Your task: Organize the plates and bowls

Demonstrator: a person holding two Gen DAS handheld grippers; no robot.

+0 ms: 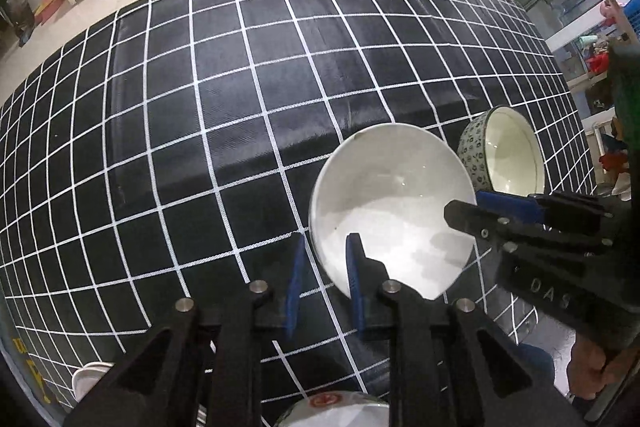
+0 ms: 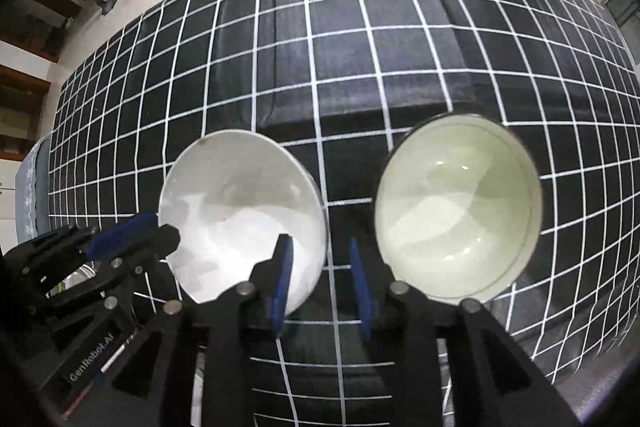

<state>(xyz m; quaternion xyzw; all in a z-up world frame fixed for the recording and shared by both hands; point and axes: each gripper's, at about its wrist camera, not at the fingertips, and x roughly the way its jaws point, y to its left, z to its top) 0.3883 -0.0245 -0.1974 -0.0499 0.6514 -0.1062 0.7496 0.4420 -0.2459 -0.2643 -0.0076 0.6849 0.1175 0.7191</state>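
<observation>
The white bowl (image 2: 244, 219) is the landmark here: it sits upright on the black grid-patterned cloth (image 2: 360, 47), near the cloth's near edge. Just to its right, apart from it by a strip of cloth, stands the patterned bowl (image 2: 458, 205), pale inside and (as the left wrist view shows) dotted with a dark motif on its outer wall.

The left gripper (image 1: 324, 279) straddles the white bowl's near-left rim, one blue pad outside the wall and one inside; the fingers (image 1: 354, 267) stand apart, and whether either pad touches the rim cannot be told. The right gripper (image 2: 320, 279) hovers over the gap between the two bowls, its left finger overlapping the white bowl's right rim, its pads also apart and clamped on nothing.

Behind the white bowl, toward the person, other crockery peeks in at the bottom of the left wrist view: a white dish (image 1: 90, 379) at the cloth's corner and a bowl with a red mark (image 1: 336, 407) below the gripper.

As a judgement, the sorting looks barely begun: the two bowls are not nested or stacked, and nothing is lifted. What likely remains is closing on the white bowl's rim, gathering the bowls, then dealing with the other pieces.
</observation>
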